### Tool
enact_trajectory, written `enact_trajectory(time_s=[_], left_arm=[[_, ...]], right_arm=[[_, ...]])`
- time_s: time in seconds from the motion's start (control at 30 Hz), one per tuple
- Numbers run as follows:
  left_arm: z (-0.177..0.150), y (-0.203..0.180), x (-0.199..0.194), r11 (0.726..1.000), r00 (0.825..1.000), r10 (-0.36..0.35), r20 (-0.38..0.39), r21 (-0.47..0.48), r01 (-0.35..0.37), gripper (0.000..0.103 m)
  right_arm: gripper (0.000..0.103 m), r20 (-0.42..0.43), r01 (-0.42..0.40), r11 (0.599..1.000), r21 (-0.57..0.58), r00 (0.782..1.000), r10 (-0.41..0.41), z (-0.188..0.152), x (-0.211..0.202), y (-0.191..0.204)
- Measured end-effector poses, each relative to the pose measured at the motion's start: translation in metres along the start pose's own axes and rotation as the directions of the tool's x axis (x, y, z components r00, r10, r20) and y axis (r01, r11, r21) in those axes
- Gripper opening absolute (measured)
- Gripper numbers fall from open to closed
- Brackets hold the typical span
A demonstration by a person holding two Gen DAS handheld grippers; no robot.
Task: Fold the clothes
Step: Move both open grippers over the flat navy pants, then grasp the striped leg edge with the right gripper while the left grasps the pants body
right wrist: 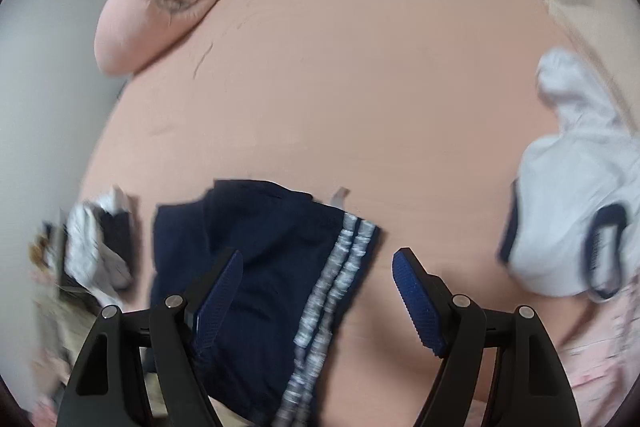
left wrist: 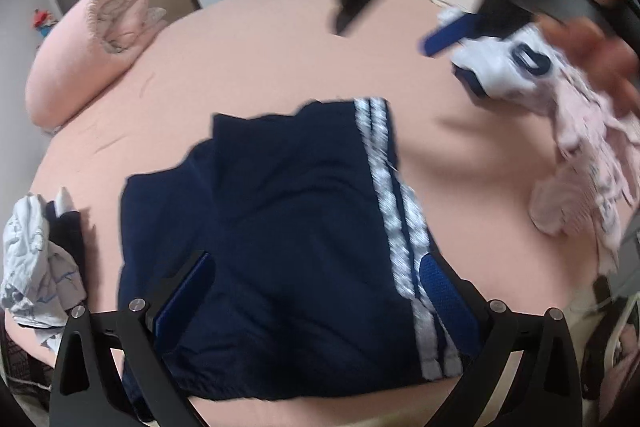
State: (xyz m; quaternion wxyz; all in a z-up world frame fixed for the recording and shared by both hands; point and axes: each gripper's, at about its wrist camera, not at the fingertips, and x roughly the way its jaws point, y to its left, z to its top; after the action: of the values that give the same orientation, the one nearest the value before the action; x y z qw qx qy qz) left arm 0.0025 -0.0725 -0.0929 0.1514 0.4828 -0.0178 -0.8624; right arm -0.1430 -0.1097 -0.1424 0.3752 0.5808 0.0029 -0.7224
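While navy shorts (left wrist: 280,235) are lying partly folded on pink bed (right wrist: 360,87), both claws are being held wide over them: left claw (left wrist: 316,291), right claw (right wrist: 320,287), nothing gripped. Risk judged: fold being dragged loose by pad snagging striped edge. Unfolded pile (right wrist: 572,219) is crowding right side; folded stack (left wrist: 44,259) is sitting left.

shorts (left wrist: 280,227) on bed (left wrist: 280,59), pillow (left wrist: 84,55) behind
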Motion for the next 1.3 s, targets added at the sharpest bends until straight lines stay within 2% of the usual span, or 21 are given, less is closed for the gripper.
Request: enact_trajectory(time_s=[0.1,0.23,0.37,0.43,0.7,0.77,0.93,1.07,1.27,1.3], left_arm=[[-0.006,-0.010,0.004,1.000,1.000,0.012,-0.020,0.027,-0.012,0.103],[-0.011,-0.017,0.006,0.999,0.998,-0.020,-0.056,0.031,0.022,0.103],[-0.015,-0.026,0.006,0.999,0.998,-0.012,-0.054,0.051,0.015,0.103],[-0.016,-0.028,0.008,0.998,0.997,-0.024,-0.069,0.061,0.028,0.103],[-0.020,-0.040,0.025,0.996,0.992,0.013,-0.123,0.094,-0.002,0.103],[-0.021,-0.041,0.030,0.996,0.990,0.003,-0.138,0.090,0.009,0.103],[-0.022,-0.040,0.039,0.996,0.986,-0.021,-0.166,0.082,0.035,0.103],[-0.024,-0.048,0.045,0.987,0.989,-0.015,-0.149,0.157,0.038,0.103],[-0.019,-0.038,0.047,0.988,0.983,-0.073,-0.169,0.119,0.094,0.103],[-0.019,-0.035,0.046,0.989,0.982,-0.087,-0.165,0.107,0.106,0.097]], right_arm=[[0.077,-0.028,-0.062,0.996,0.059,0.998,0.063,-0.002,0.017,-0.008],[0.077,-0.109,-0.033,0.999,0.031,0.993,0.036,-0.014,0.040,-0.009],[0.077,-0.153,-0.010,1.000,0.006,0.988,0.011,-0.026,0.050,-0.010],[0.077,-0.156,-0.020,1.000,0.018,0.988,0.023,-0.029,0.051,-0.011],[0.077,-0.174,-0.025,0.998,0.057,0.984,0.034,-0.040,0.057,-0.025],[0.077,-0.179,-0.030,0.997,0.067,0.983,0.041,-0.045,0.059,-0.030],[0.077,-0.175,-0.072,0.992,0.104,0.980,0.089,-0.058,0.064,-0.039],[0.078,-0.150,-0.097,0.986,0.135,0.982,0.117,-0.059,0.065,-0.043],[0.078,-0.113,-0.204,0.957,0.208,0.967,0.230,-0.057,0.068,-0.045],[0.078,-0.114,-0.208,0.955,0.210,0.965,0.236,-0.057,0.068,-0.045]])
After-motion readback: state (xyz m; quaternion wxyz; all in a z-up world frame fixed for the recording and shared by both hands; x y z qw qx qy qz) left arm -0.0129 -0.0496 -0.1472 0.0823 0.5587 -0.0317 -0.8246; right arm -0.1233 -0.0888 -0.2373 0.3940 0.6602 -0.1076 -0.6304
